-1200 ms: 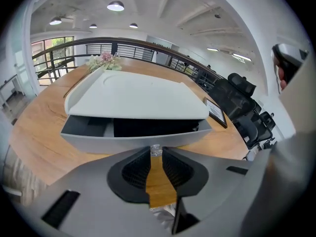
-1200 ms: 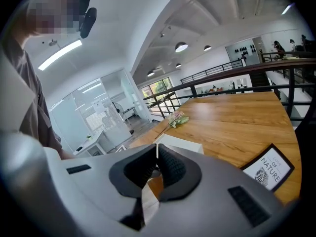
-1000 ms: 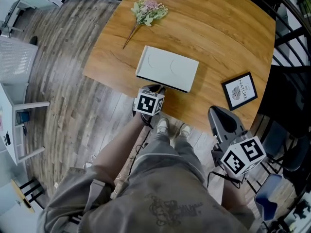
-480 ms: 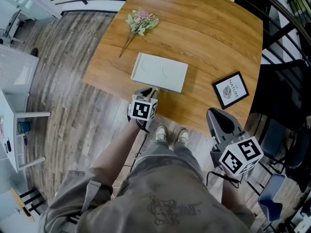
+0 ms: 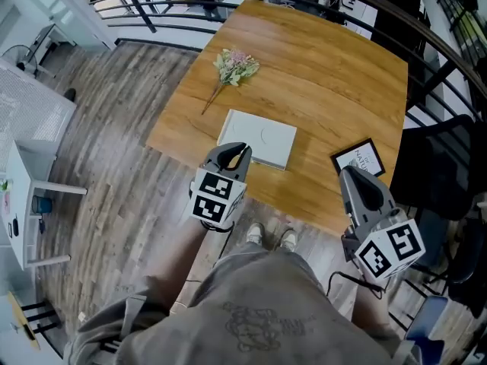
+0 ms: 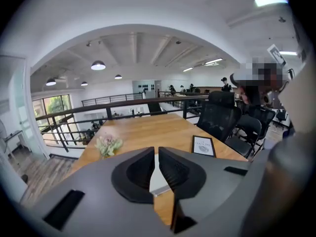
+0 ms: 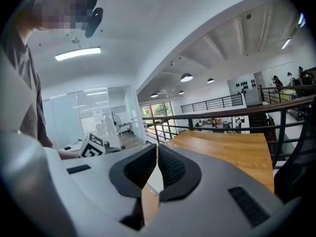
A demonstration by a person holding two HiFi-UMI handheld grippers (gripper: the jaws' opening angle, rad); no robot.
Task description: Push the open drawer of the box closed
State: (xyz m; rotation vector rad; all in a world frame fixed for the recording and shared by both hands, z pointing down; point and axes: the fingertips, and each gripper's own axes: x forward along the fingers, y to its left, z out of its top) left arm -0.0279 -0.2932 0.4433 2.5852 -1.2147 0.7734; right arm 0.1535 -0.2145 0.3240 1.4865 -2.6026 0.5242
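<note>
The flat white box (image 5: 257, 137) lies on the worktop (image 5: 335, 67) just ahead of the left claw (image 5: 237, 152), whose jaws have just been closing and stand nearly together on nothing. The right claw (image 5: 350, 173) is clenched and empty too. The box looks light, stiff and smooth, so it will likely skid: push its near front at mid-width.

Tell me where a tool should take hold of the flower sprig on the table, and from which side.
Grip the flower sprig by its bare stem, not the blossoms. It lies flat on the table with the stem trailing toward the left edge in the head view, so come down from above at that end, closing across the stem; the head would likely crush.
</note>
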